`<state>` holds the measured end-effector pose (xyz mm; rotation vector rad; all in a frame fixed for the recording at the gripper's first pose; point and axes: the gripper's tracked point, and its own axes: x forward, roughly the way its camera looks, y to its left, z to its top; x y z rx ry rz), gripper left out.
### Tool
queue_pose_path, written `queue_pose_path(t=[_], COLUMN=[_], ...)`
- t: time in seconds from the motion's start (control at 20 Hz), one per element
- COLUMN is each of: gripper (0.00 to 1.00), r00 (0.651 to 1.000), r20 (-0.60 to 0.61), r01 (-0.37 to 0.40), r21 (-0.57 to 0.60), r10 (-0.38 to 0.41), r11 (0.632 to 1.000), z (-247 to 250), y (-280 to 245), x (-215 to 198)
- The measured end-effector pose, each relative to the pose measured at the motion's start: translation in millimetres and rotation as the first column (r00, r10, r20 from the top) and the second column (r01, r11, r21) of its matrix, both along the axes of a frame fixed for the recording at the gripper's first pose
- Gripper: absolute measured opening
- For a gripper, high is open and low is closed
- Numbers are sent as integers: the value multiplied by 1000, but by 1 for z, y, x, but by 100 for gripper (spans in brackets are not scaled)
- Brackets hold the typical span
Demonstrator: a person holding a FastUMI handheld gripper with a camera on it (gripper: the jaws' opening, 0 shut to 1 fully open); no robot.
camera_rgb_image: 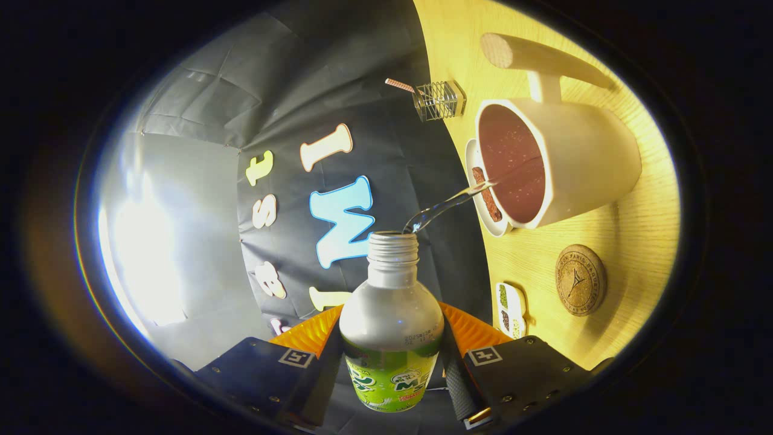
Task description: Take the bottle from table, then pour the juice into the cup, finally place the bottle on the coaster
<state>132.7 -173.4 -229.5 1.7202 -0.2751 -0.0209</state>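
Desk [640, 199] fills the far side of the tilted view, with the cup [580, 163] on it, interior dark and speckled, sitting on a white saucer [483, 211]. Tool [391, 356] is clamped on the bottle [391, 320], both fingers pressed to its sides, open neck aimed at the cup, thin stream [447, 205] reaching the rim. Cork coaster [580, 280] lies near the cup, small wire rack [438, 99] beyond

I have the bottle [391, 326] clamped between my tongs [391, 362]; beyond its mouth the cup [580, 163] sits on the surface [640, 229], coaster [580, 280] just beside it.
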Motion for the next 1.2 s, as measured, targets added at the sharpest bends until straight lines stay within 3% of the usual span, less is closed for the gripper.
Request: queue_pose_path(t=[0.6, 1.2], gripper=[77, 77], r00=[999, 992], r20=[46, 123], r01=[-5, 3], r21=[45, 164], r10=[2, -24], r11=[999, 987], z=[5, 5], y=[7, 6], x=[0, -6])
